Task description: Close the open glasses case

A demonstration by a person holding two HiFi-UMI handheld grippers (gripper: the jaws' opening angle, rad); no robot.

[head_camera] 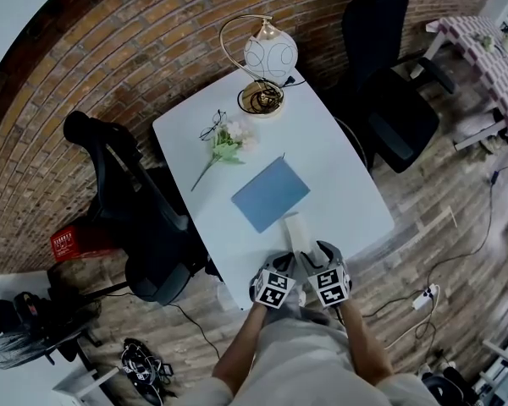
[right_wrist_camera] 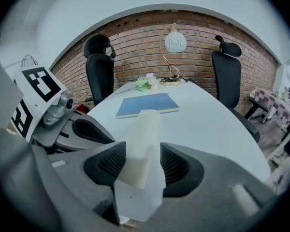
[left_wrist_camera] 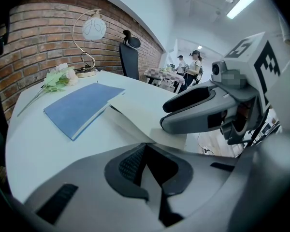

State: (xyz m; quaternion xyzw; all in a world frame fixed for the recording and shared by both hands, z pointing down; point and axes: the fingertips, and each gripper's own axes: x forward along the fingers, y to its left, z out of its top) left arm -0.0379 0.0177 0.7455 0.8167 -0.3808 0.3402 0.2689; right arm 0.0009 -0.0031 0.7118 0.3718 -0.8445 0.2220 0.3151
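Observation:
A white glasses case (head_camera: 298,229) lies lengthwise at the near edge of the white table (head_camera: 343,172), just in front of a blue notebook (head_camera: 271,194). In the right gripper view the case body (right_wrist_camera: 144,134) sits between the pads of my right gripper (right_wrist_camera: 141,149), which is shut on it, and a thin flap hangs below. In the left gripper view the flat pale flap of the case (left_wrist_camera: 140,112) runs into the closed tips of my left gripper (left_wrist_camera: 146,146). Both grippers (head_camera: 281,265) (head_camera: 322,256) stand side by side at the case's near end.
At the far end stand a globe lamp (head_camera: 269,56), a pair of glasses (head_camera: 212,126) and an artificial flower (head_camera: 224,149). Black office chairs stand left (head_camera: 144,218) and right (head_camera: 398,117) of the table. Cables and a power strip (head_camera: 425,296) lie on the floor.

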